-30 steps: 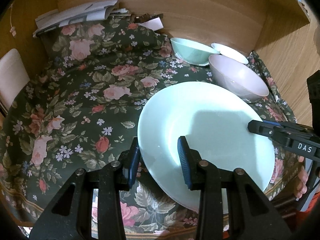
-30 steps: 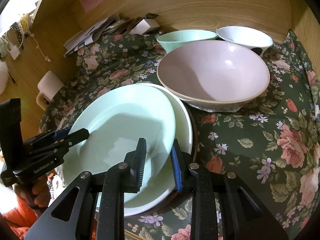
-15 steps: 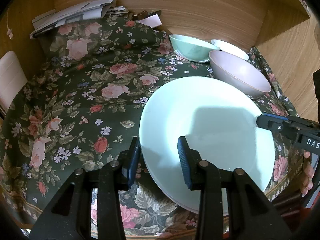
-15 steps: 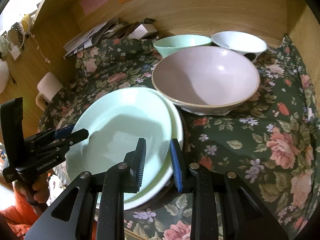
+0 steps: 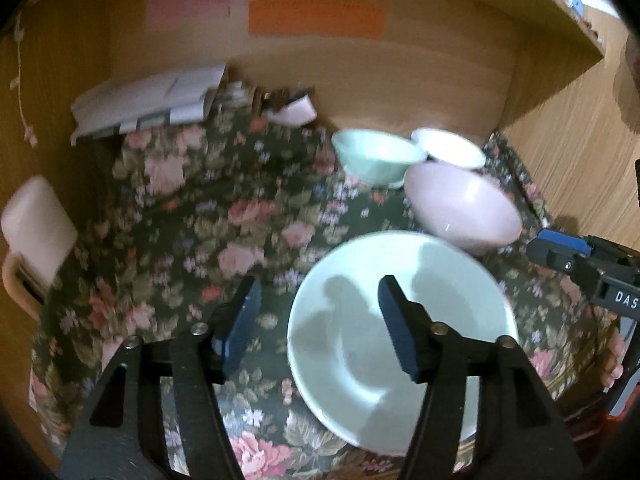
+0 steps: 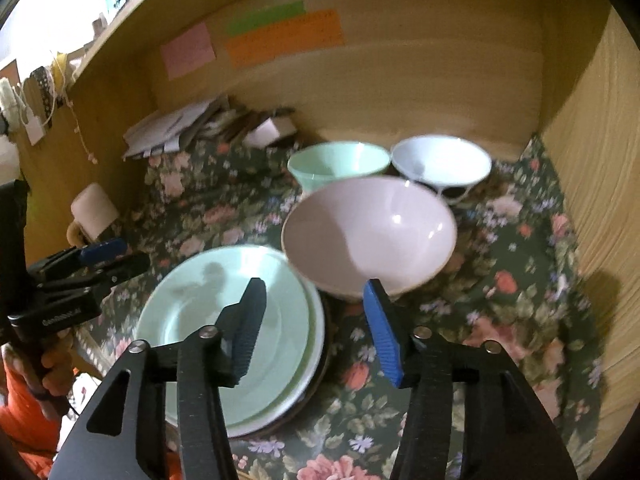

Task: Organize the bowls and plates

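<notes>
in the left wrist view the left gripper (image 5: 316, 320) has just been opening; its jaws stand spread, lifted clear above the mint-green plate (image 5: 400, 340), pinching nothing. that plate sits in the lower middle of the frame, topmost of a plate stack on the floral tablecloth (image 5: 192, 216). the right wrist view shows a white plate (image 6: 318, 340) peeking out beneath it and a dark rim under that.

the right gripper (image 6: 312, 320) has also just been opening, its jaws apart and empty, the left finger over the green plate, the right finger over bare cloth near the foot of the pink bowl (image 6: 368, 236).

the next move, by my reading, turns on the bowls. the pink bowl lies straight ahead of the right jaws, upper middle of that frame, touching or just beside the stack's far edge; the right hand is the nearer one. behind it the mint-green bowl (image 6: 338, 164) and the white bowl (image 6: 442, 164) stand side by side at the back wall. all three bowls look empty and none is nested yet.
</notes>
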Motion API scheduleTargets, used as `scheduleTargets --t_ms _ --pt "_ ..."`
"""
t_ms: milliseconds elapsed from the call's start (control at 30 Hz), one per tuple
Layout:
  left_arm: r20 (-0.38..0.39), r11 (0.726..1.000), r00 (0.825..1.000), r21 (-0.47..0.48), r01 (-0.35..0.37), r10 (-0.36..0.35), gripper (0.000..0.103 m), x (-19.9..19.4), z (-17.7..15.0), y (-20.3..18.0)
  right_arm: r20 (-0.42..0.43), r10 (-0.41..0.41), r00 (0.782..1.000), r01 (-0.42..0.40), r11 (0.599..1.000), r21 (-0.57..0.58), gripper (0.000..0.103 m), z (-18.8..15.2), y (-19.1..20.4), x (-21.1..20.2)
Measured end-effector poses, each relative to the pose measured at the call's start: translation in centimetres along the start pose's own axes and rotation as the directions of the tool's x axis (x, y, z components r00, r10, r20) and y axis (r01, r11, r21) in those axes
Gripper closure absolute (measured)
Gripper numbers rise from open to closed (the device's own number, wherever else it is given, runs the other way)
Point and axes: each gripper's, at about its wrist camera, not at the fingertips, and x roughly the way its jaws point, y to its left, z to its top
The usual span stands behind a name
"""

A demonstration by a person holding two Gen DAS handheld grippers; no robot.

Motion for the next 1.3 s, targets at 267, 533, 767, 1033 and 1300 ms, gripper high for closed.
scheduleTargets --t_ms 267,533,767,1033,1300 --pt "0.073 0.999 0.997 0.042 0.024 -0.027 0.021 -0.4 3.3 -2.1 0.073 -0.062 0.995 0.062 0.998 -0.009 0.029 2.0 -0.7 -0.9" --pt "0.091 0.998 0.995 0.057 0.039 -0.044 0.009 1.3 5.7 -3.7 0.094 -0.083 0.992 0.081 0.996 0.025 0.019 3.6 -2.4 -0.4" --pt "0.047 0.996 0.997 0.068 0.059 -0.062 0.008 4.2 7.5 -5.0 0.081 -0.115 0.990 0.111 0.993 0.049 0.019 4.4 -4.5 1.2" --pt "-0.018 0.992 0.997 0.105 0.074 -0.073 0.009 8.5 8.0 -6.5 0.020 -0.139 0.990 0.137 0.987 0.082 0.019 4.0 -6.8 4.1" --pt "-0.129 0.989 0.988 0.113 0.099 -0.085 0.023 13.0 7.8 -7.6 -0.043 -0.131 0.990 0.135 0.984 0.117 0.019 3.2 -8.4 6.7"
